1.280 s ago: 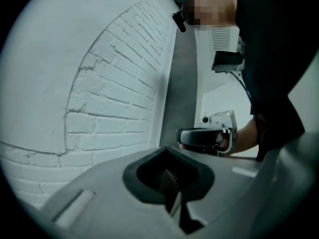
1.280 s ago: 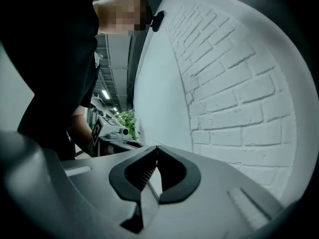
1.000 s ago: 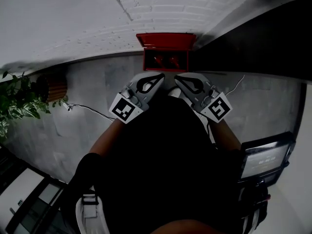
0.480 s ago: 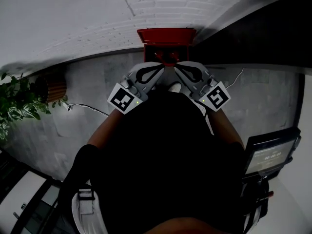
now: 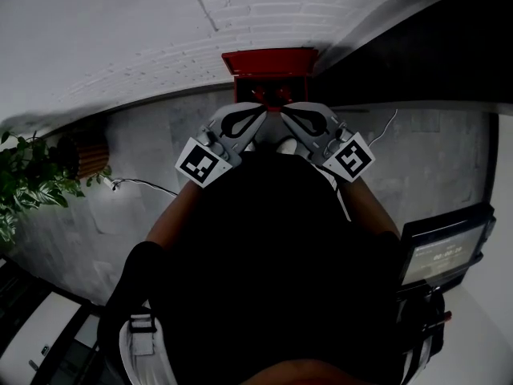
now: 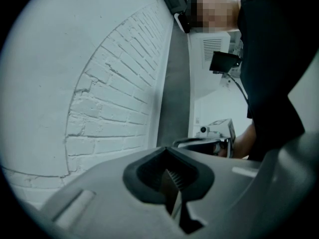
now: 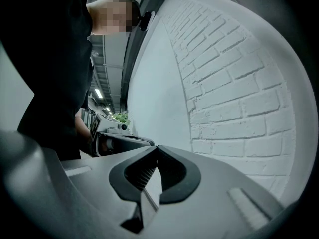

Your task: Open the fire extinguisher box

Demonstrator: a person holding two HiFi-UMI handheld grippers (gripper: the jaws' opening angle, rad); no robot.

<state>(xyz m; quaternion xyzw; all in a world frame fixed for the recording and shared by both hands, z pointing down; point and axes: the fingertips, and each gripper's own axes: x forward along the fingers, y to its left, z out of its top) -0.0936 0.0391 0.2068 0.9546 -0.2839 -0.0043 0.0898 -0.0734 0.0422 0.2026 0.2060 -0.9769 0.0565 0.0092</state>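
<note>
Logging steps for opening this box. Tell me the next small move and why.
Probably open the right gripper and lower it toward the red rectangular fire extinguisher box below the white brick wall. It and the left gripper are shut on nothing, and both gripper views face the wall, not the box.

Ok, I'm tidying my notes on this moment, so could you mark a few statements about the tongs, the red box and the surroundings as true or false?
1. The left tongs and the right tongs are both shut, with nothing between them. True.
2. The red box stands against the white brick wall. True.
3. The plant is at the person's right. False: it is at the left.
4. The right tongs grip the red box. False: they hold nothing.
</note>
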